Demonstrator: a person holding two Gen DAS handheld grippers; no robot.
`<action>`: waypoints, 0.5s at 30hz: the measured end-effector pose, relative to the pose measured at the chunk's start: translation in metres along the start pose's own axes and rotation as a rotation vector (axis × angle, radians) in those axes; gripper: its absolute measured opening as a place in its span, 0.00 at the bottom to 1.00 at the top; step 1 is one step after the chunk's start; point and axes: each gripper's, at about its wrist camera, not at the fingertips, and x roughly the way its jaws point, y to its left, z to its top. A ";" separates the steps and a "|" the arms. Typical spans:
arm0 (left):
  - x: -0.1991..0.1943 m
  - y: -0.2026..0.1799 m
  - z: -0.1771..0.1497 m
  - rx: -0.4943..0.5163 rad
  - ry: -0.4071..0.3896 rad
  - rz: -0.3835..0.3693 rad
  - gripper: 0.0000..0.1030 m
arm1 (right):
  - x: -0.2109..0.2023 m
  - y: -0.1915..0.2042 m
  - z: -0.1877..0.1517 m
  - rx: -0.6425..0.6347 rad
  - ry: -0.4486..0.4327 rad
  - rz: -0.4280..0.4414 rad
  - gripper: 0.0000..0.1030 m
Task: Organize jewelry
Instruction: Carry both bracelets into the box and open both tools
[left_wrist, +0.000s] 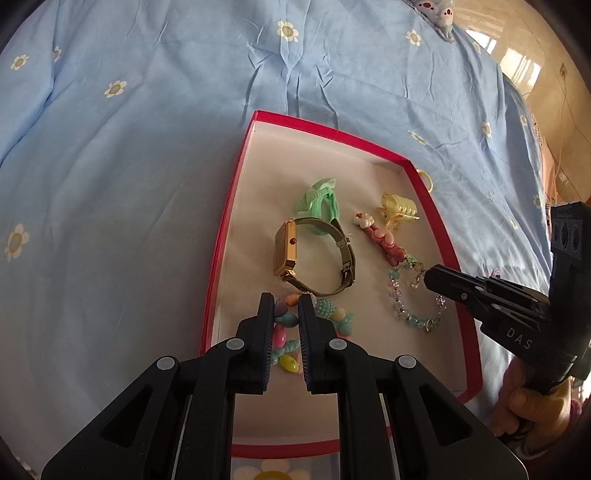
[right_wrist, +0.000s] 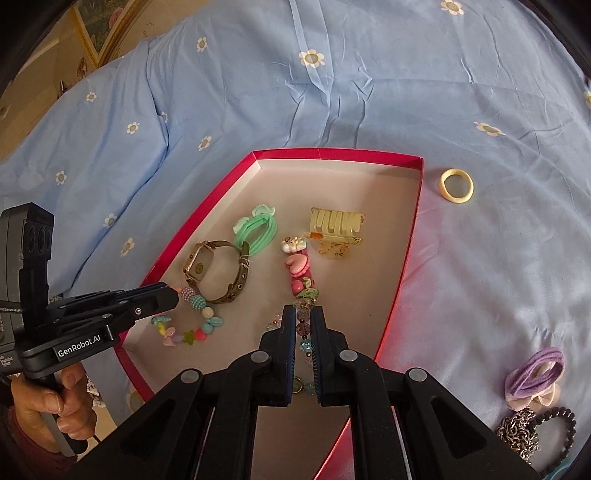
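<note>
A red-rimmed box (left_wrist: 332, 129) (right_wrist: 332, 152) lies on the bed. In it are a gold watch (left_wrist: 284, 251) (right_wrist: 199, 266), a green hair tie (left_wrist: 319, 206) (right_wrist: 256, 229), a yellow claw clip (left_wrist: 397, 208) (right_wrist: 336, 225) and a pink charm clip (left_wrist: 380, 240) (right_wrist: 299, 273). My left gripper (left_wrist: 286, 301) (right_wrist: 173, 295) is shut on one end of a colourful bead bracelet (left_wrist: 328, 310) (right_wrist: 199, 306); the rest rests on the box floor. My right gripper (right_wrist: 303, 312) (left_wrist: 428, 275) is shut on a pale crystal bracelet (left_wrist: 402, 314) (right_wrist: 303, 328), whose loop also lies in the box.
Outside the box, on the blue flowered sheet (right_wrist: 480, 277), lie a yellow ring hair tie (right_wrist: 457, 184) (left_wrist: 426, 179), a purple hair tie (right_wrist: 535, 376), a metal chain (right_wrist: 517, 432) and a dark bead bracelet (right_wrist: 561, 417). A hand (right_wrist: 55, 406) holds each gripper's handle.
</note>
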 end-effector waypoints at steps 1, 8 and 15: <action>0.001 0.001 -0.001 -0.004 0.006 0.002 0.11 | 0.001 0.000 0.000 -0.002 0.003 -0.001 0.07; 0.004 0.006 -0.003 -0.016 0.017 0.008 0.11 | 0.008 -0.001 -0.002 -0.001 0.021 -0.015 0.07; 0.006 0.004 0.001 -0.016 0.022 0.020 0.13 | 0.010 0.000 -0.002 0.001 0.023 -0.007 0.12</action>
